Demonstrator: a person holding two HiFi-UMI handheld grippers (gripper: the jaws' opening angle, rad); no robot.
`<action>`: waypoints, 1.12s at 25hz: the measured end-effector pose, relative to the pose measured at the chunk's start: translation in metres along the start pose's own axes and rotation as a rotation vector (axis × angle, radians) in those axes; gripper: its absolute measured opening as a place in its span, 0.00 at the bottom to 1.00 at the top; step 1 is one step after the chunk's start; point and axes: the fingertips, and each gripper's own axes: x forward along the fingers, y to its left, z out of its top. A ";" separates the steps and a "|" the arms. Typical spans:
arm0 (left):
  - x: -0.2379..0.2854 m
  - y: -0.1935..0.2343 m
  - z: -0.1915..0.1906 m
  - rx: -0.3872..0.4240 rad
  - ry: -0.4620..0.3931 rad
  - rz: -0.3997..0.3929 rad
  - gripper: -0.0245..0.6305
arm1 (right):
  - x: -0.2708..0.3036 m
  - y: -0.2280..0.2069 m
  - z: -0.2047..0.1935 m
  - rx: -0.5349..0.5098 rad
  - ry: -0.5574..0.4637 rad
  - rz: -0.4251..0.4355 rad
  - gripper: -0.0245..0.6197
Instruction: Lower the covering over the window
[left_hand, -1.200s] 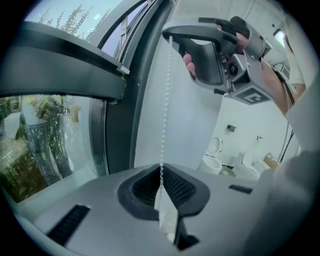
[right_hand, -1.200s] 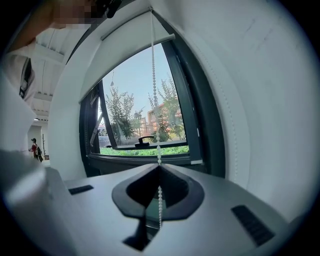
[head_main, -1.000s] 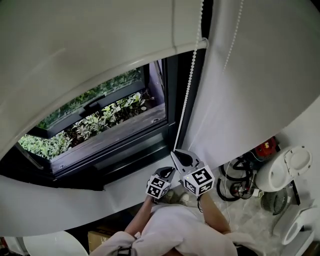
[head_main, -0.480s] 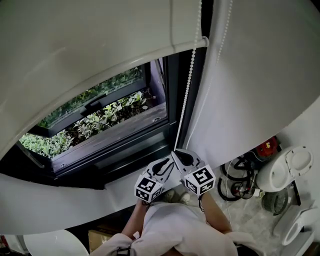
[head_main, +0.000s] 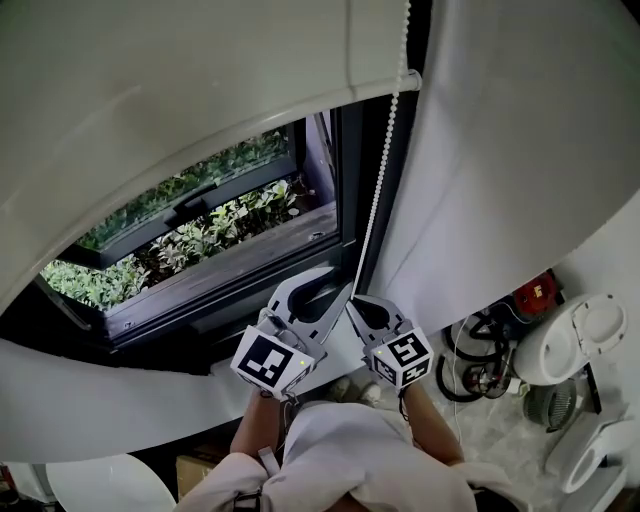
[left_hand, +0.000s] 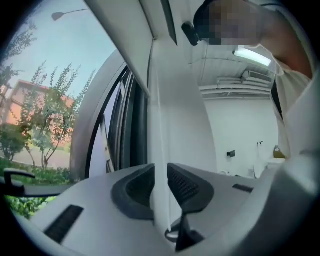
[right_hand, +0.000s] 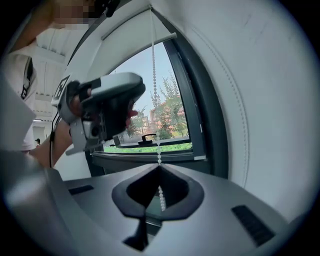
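White fabric roller blind (head_main: 180, 90) sat partway down the dark-framed window (head_main: 345, 180). Its bottom edge hung across the upper glass and the lower pane was uncovered. White bead chain (head_main: 378, 190) ran from the top, beside the blind's right edge, down to both grippers.

Right gripper (head_main: 352, 303): fingers clenched on the bead chain. The head view only showed the chain ending at its tip. The right gripper view showed the tips meeting on the beads, with a short tail hanging in the hollow behind them.

Left gripper (head_main: 318, 290): just left of the right one, tips at about the same level as the right one's tips. Its fingers had just been opening and stood parted. The left gripper view showed a blurred white vertical streak (left_hand: 160, 125) between the pads, filling most of the gap. I couldn't tell beads from that view, or whether it touched a pad.

Only the right gripper view showed the left gripper side-on with the hand on it, plus the black window handle (right_hand: 149, 136). Only the left gripper view showed the room behind: a ceiling strip light (left_hand: 252, 54) and white walls. Only the head view showed the green plants (head_main: 200, 235) below the sill, and floor clutter at the right: a red object (head_main: 535, 295), coiled black cables (head_main: 470, 360) and a white fan (head_main: 580, 335).
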 end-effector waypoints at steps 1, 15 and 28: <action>0.004 -0.001 0.012 0.017 -0.013 -0.009 0.17 | 0.000 0.000 0.000 -0.001 0.001 0.001 0.03; 0.041 0.006 0.082 0.089 -0.117 -0.010 0.06 | 0.002 0.006 0.000 -0.010 0.010 0.014 0.03; 0.032 0.001 0.015 0.048 0.020 0.024 0.06 | 0.007 0.006 -0.057 0.018 0.156 0.009 0.03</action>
